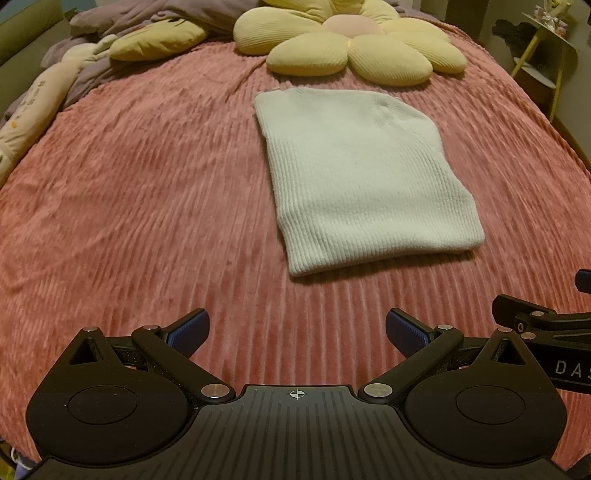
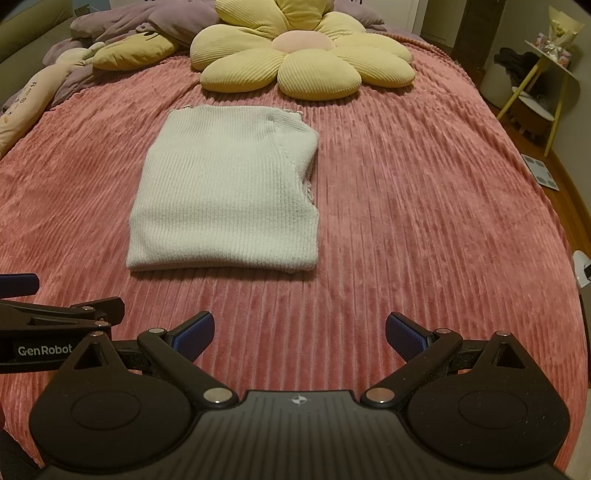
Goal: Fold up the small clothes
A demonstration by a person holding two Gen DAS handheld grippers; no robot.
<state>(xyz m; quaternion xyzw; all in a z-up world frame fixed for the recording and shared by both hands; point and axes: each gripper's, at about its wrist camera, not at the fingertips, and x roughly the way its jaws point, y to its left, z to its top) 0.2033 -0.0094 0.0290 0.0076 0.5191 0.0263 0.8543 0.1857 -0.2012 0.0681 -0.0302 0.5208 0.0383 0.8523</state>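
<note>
We are holding both claws released over the near bed, left claw [image 1: 297, 330], right claw [image 2: 300, 332], folded white knit [image 1: 364, 173] lying mid pink bedspread [image 1: 129, 192], flower cushion [image 2: 295, 55] resting far, yellow side table [image 2: 550, 74] standing far right.

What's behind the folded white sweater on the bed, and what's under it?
Behind the folded white sweater lies a yellow flower-shaped cushion, apart from it, with purple bedding farther back. Under it only the pink ribbed blanket shows around its edges; anything covered beneath cannot be seen.
</note>
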